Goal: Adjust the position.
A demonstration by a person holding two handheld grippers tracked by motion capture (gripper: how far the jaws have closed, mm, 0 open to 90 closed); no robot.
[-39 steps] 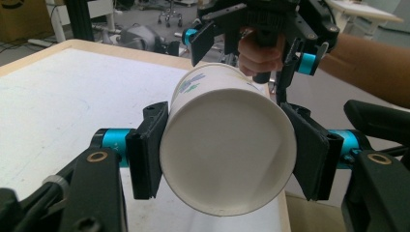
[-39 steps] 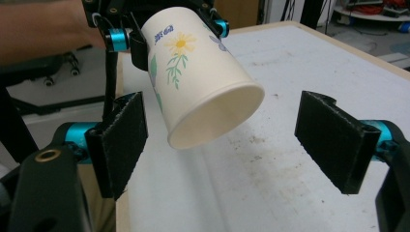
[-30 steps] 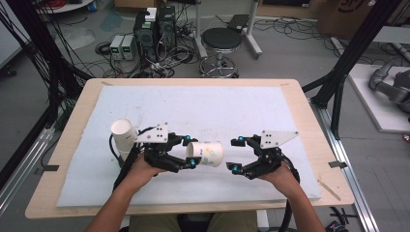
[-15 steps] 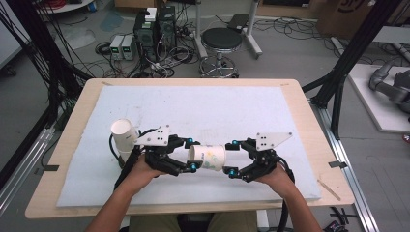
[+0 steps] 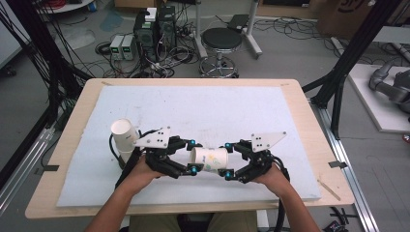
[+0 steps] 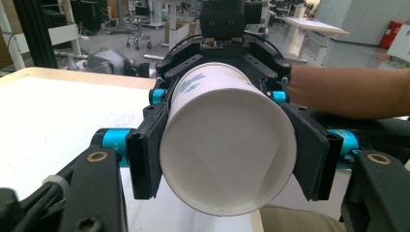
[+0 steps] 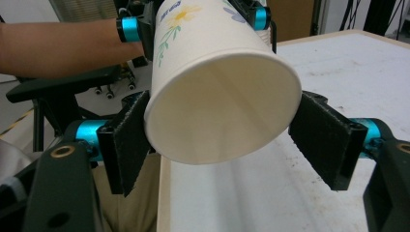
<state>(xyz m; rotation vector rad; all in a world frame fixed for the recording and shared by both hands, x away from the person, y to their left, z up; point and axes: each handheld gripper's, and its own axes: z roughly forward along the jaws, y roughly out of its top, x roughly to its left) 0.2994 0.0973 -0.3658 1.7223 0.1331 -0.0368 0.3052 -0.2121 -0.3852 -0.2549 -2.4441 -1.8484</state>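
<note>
**Workspace Surroundings**

The surface is a light wooden board covered by a white mat. It stands on a grey concrete floor. Beyond its far edge stand a round black stool on a chrome base and a group of electronic boxes amid tangled black cables. Black frame posts rise at both sides. A white platform lies at right. Lighting is even and diffuse.
</note>
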